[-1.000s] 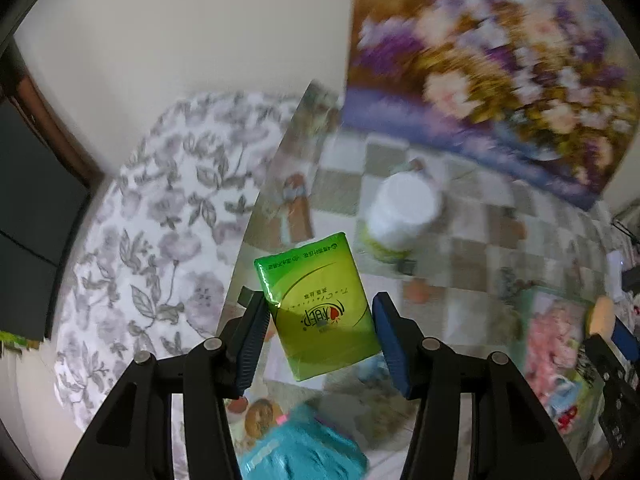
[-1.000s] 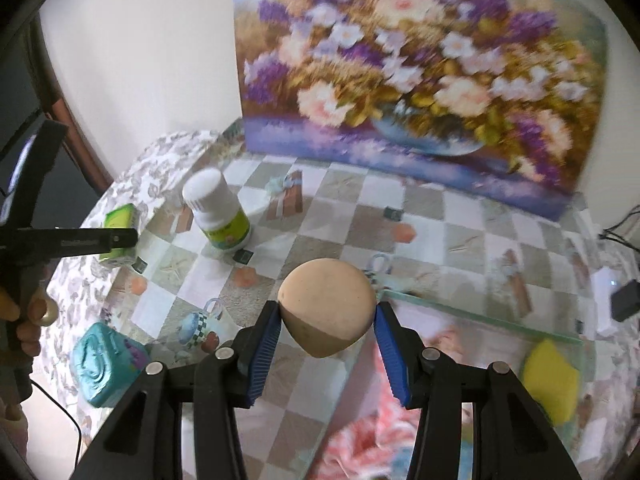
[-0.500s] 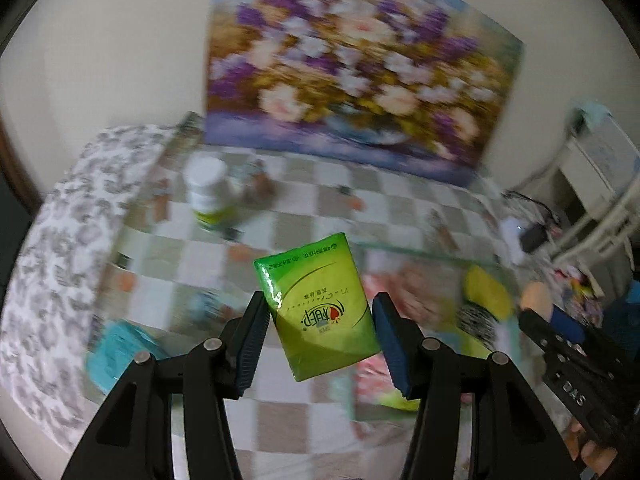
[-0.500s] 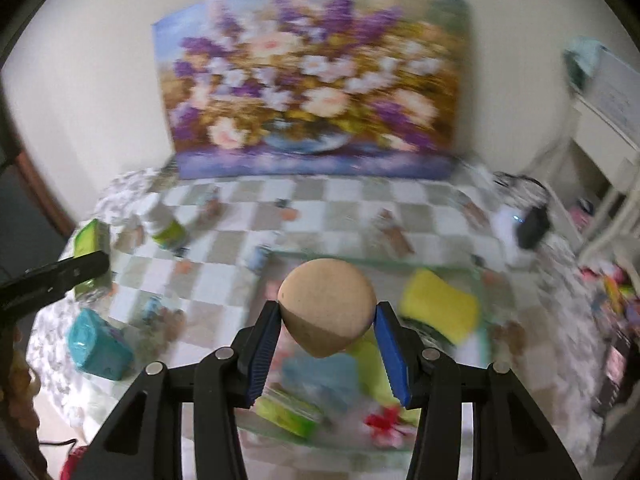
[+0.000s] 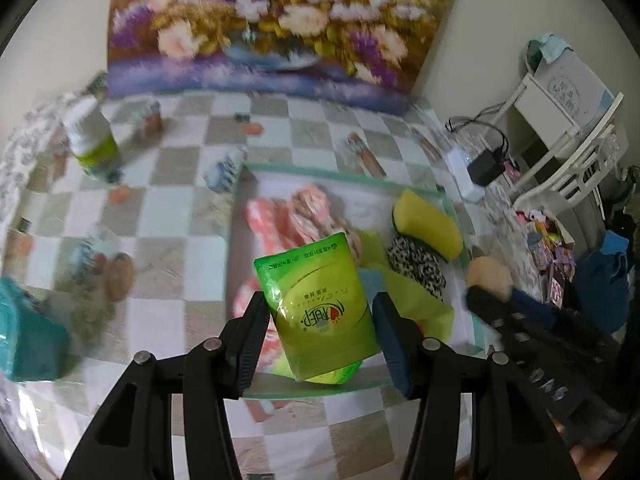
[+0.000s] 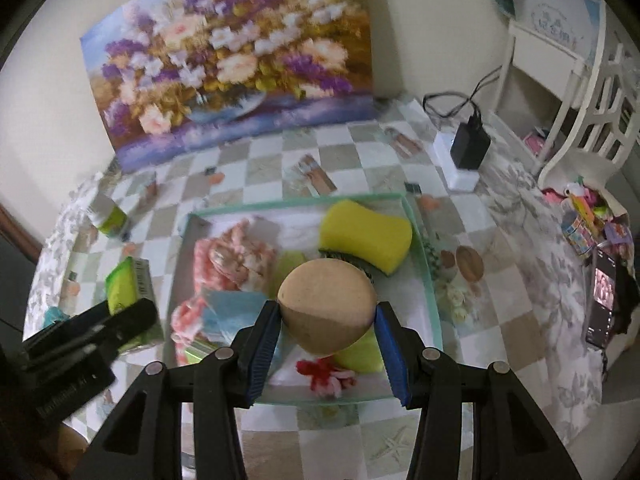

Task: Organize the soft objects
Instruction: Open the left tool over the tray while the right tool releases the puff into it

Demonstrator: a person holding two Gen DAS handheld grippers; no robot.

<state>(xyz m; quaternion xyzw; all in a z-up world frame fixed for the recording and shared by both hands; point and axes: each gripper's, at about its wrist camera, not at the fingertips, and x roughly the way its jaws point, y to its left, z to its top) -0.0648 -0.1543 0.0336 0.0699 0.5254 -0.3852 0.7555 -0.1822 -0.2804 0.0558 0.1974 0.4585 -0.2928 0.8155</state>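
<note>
Your left gripper (image 5: 318, 330) is pinching a green tissue pack (image 5: 318, 300) between its two blue pads, the pack tilted with its printed face toward the camera and its upper edge reaching out past the fingertips. Your right gripper (image 6: 326, 330) is clamped on a tan egg-shaped sponge (image 6: 326, 306), rounded end away from you, both pads pressed to its sides.

Below and ahead of both tools lies a clear glass tray (image 6: 420, 248) on the checkered tablecloth (image 5: 168, 208). Inside it, beyond your right gripper's tips, a yellow sponge (image 6: 366, 238) sits at the far right corner, touching a black-and-white patterned cloth (image 5: 418, 264) just nearer to you. To the left of the held sponge there is a pink-and-white floral cloth (image 6: 232, 262), with a light blue cloth (image 6: 232, 310) beside it closer to the left pad. A yellow-green cloth (image 6: 360, 354) lies under the right pad, and a small red-and-pink item (image 6: 326, 372) rests just beneath the tool near the tray's front edge; what it is cannot be told.

From the left gripper's view, your right gripper with its tan sponge shows off to the right, over the tray's right edge. Far left of the left tool stands a white bottle (image 5: 92, 140) with a green label, and a teal pouch (image 5: 28, 340) lies beside the left finger, outside the tray. A flower painting (image 6: 236, 56) leans on the wall behind everything.
</note>
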